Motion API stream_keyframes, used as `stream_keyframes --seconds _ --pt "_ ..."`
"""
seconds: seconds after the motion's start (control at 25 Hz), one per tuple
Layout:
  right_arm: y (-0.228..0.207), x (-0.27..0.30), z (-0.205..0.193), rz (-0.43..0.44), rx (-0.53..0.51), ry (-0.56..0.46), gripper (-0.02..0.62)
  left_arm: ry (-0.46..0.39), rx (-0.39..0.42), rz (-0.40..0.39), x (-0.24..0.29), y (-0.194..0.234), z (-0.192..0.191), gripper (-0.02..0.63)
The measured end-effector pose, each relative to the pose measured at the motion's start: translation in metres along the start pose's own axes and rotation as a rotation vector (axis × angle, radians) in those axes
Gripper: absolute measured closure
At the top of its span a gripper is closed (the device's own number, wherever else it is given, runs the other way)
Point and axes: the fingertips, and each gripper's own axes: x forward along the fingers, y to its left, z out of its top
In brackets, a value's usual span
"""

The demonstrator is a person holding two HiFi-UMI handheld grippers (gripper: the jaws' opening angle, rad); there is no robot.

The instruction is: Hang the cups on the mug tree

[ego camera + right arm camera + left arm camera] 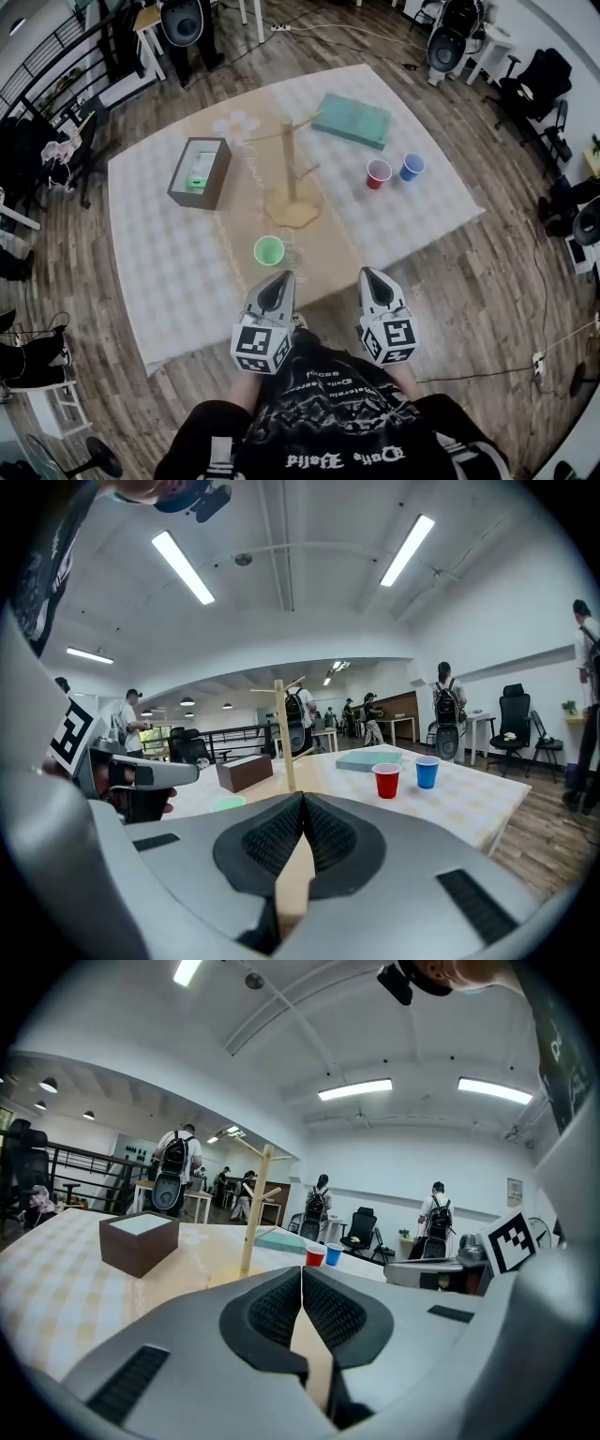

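Reaching the round green plastic cup [269, 250], just ahead of the left gripper [280, 276], needs open fingers first. Both it and the right gripper [369, 273] have fingers pressed together, holding nothing. The wooden mug tree [291, 164] stands farther ahead.

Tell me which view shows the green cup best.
The head view: it looks down into the round green plastic cup, showing its whole rim. The right gripper view catches only a sliver of the cup; the left gripper view shows none.

Left claw [301, 1279], jaws together, faces the mug tree [254, 1215], a brown box [139, 1242] at its left
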Motion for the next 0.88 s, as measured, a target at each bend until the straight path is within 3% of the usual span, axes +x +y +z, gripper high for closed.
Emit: stream_keyframes --seconds 0.52,0.88 --pt "0.004 0.075 0.005 0.044 0.006 0.027 0.588 0.007 0.003 0.056 0.030 0.048 0.009 0.584" --pt "-0.050 0.101 0.010 0.001 -0.011 0.116 0.586 0.001 -0.046 0.164 0.056 0.049 0.011 0.584"
